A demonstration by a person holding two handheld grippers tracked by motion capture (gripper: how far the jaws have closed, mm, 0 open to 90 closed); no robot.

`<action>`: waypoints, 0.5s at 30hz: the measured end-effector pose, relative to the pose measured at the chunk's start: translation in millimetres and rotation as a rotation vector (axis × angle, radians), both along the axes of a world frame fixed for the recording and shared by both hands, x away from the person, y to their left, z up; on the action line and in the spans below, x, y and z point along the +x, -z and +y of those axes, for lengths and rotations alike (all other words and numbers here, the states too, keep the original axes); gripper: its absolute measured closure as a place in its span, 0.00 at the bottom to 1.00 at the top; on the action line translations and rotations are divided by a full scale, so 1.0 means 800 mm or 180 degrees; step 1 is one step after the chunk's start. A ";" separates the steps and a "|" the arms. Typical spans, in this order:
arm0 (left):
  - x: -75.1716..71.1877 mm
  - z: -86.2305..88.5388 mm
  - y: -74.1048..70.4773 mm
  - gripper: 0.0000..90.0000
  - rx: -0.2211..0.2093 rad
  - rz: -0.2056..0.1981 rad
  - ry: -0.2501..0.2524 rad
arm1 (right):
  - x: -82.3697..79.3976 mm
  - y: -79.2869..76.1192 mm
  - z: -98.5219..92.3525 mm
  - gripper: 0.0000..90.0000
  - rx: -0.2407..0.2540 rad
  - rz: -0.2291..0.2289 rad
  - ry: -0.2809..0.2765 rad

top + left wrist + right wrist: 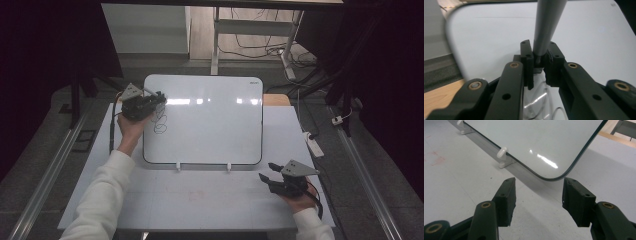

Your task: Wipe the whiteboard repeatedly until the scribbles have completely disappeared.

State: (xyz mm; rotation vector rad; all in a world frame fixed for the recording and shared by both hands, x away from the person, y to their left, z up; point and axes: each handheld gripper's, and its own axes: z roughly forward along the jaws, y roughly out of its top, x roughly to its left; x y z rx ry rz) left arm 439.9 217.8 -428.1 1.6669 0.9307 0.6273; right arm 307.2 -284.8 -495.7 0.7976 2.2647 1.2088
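My left gripper is clamped on a slim grey marker pen; in the left gripper view its barrel rises from between the two black jaws, pinched tight at its lower end. From the high view I see this gripper over the upper left part of the white, round-cornered whiteboard, which lies on the pale grey desk. Just beside the gripper, on the board's left side, sits a small scribble of dark looping lines; I cannot tell whether the pen tip touches the board.

My right gripper rests low on the desk near the board's lower right corner, apart from it. In the right gripper view its jaws stand apart with nothing between them, only bare desk, and the board's rounded corner lies just ahead. Two small white clips hold the board's near edge. A faint reddish smudge marks the desk off to the side.
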 end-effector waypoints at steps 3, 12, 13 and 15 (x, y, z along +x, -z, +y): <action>-0.001 0.014 -0.002 0.87 -0.0059 -0.0012 -0.0169 | 0.000 -0.001 -0.002 0.49 0.0023 -0.0013 0.0027; -0.012 0.001 0.010 0.87 0.0005 0.0034 -0.0021 | 0.000 0.001 0.003 0.49 0.0007 0.0006 -0.0014; -0.012 -0.001 0.009 0.87 0.0042 0.0020 -0.0012 | 0.000 0.000 0.003 0.49 0.0006 0.0003 -0.0017; -0.009 0.006 0.006 0.87 -0.0002 0.0028 -0.0049 | -0.001 0.000 0.004 0.49 0.0010 0.0002 -0.0012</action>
